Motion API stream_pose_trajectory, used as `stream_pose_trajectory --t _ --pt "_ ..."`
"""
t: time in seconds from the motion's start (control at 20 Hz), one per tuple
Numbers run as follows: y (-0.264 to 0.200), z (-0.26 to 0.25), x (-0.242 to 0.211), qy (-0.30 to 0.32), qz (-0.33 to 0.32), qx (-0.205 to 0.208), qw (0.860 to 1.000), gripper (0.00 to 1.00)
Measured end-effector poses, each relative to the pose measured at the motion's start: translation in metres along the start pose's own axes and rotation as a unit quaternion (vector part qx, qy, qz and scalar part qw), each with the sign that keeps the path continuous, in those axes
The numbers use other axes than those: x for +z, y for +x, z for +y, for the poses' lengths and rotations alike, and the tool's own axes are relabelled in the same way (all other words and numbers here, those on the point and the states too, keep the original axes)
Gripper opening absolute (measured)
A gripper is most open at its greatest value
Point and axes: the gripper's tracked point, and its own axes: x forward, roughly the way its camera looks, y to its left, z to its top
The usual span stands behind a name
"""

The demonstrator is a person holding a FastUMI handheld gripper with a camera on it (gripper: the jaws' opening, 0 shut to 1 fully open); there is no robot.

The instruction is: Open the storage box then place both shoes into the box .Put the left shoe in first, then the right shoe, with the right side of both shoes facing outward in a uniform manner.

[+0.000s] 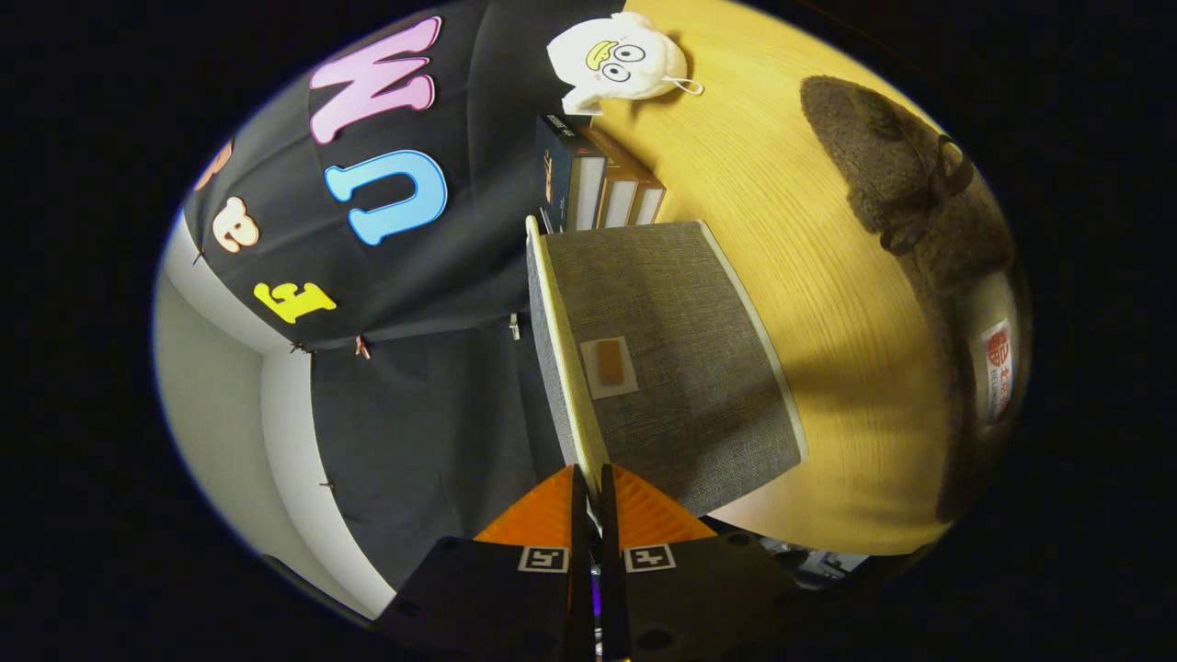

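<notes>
**Box ahead, shoe across the table**

The gripper pinches the near edge of the storage box lid. Beyond the box stand books, a plush toy farther still. The shoe lies well right on the table.

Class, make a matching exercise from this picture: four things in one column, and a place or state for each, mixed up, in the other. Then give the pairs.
Things
1. Lid
2. Plush toy
3. Books
4. Shoe

Places or states
A. brown and fuzzy, lying on the table beside the box
B. between the box and the plush toy
C. its edge pinched between the fingers of the gripper
D. white, on the table beyond the books

Pairs: 1-C, 2-D, 3-B, 4-A
</notes>
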Motion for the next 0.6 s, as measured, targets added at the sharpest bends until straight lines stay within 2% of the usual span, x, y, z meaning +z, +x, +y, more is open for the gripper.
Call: stream_pose_trajectory --t 0.2,0.45,0.6 --pt "-0.004 0.025 -0.008 -0.018 0.004 0.006 1.0 0.05" --pt "-0.003 0.083 -0.02 -0.042 0.004 0.036 0.998 0.05" --pt "0.005 0.11 -0.036 -0.084 0.004 0.021 0.996 0.05"
